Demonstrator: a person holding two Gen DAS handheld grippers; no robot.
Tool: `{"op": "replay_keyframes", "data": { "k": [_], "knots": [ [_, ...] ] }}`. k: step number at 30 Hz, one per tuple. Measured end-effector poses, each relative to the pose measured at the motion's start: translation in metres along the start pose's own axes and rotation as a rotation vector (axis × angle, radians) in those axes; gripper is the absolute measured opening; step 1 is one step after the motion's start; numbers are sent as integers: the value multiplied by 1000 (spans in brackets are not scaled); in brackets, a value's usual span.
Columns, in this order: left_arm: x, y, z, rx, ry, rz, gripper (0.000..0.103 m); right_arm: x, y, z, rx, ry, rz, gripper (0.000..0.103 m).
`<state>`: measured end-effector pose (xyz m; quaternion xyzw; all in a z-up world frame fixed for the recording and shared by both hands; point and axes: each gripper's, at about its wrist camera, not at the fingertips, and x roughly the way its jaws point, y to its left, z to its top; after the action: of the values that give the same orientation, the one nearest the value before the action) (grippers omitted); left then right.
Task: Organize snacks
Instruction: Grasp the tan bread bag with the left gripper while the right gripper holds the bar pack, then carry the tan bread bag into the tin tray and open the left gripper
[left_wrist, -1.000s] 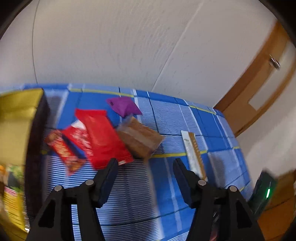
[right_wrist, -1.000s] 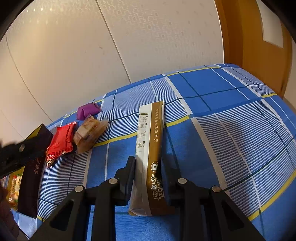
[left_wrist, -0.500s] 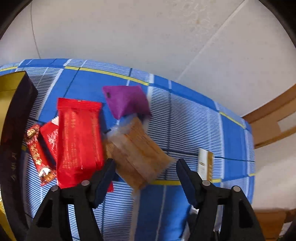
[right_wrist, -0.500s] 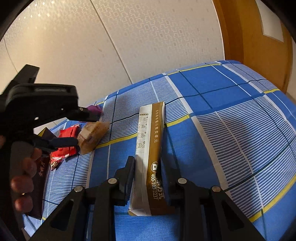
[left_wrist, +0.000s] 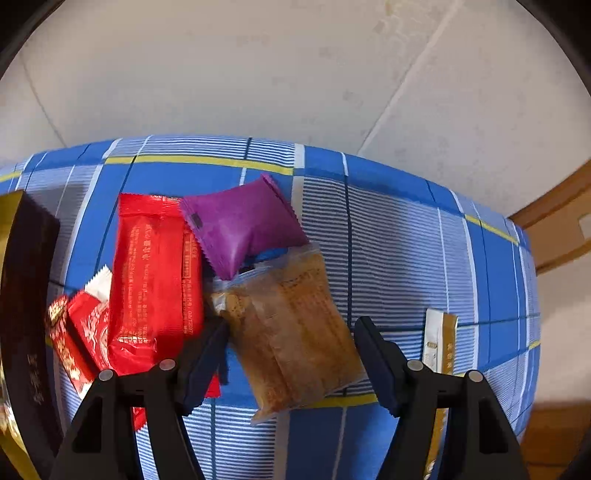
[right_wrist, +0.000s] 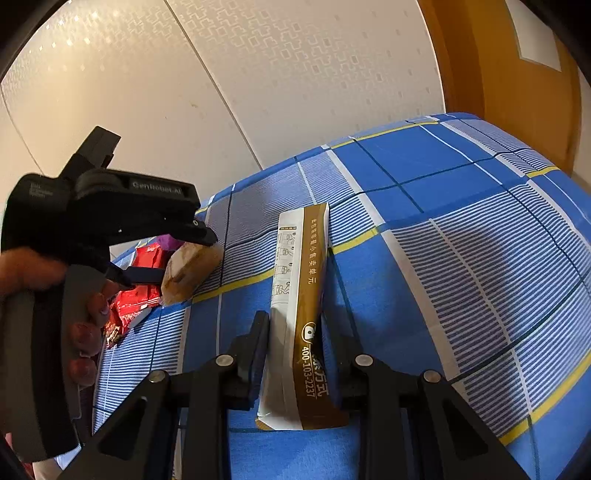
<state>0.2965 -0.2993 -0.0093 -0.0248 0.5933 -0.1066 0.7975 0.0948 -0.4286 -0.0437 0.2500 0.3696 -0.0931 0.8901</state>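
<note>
On the blue checked cloth (left_wrist: 399, 258) lie a clear packet of brown cake (left_wrist: 291, 332), a purple packet (left_wrist: 240, 225), a large red packet (left_wrist: 155, 280) and small red packets (left_wrist: 77, 339). My left gripper (left_wrist: 291, 354) is open, its jaws on either side of the brown cake packet, which also shows in the right wrist view (right_wrist: 188, 269). My right gripper (right_wrist: 295, 347) is closed around a long white and gold sachet (right_wrist: 299, 306) that lies on the cloth. The sachet's far end shows in the left wrist view (left_wrist: 439, 343).
A dark box with gold trim (left_wrist: 22, 314) stands at the left edge of the cloth. A pale wall (left_wrist: 258, 74) runs behind the table. A wooden door frame (right_wrist: 491, 66) is at the right. The hand holding the left gripper (right_wrist: 85, 317) fills the left of the right wrist view.
My left gripper has moved forward and down toward the snack pile, until its open jaws straddle the brown cake packet. My right gripper has stayed on the sachet.
</note>
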Motion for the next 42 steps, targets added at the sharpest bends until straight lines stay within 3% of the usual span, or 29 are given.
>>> {"op": "replay_keyframes", "data": {
  "k": [7, 19, 30, 42],
  "knots": [
    [-11, -7, -29, 146, -102, 0, 62, 3, 3, 1, -8, -4, -11, 27],
    [-39, 9, -103, 277, -208, -80, 59, 1, -1, 2, 13, -13, 4, 27],
    [-49, 32, -129, 214, -210, -242, 56, 3, 1, 2, 4, -14, -5, 27],
    [-74, 69, -166, 176, -244, -360, 56, 4, 1, 1, -4, -13, -14, 27]
  ]
}}
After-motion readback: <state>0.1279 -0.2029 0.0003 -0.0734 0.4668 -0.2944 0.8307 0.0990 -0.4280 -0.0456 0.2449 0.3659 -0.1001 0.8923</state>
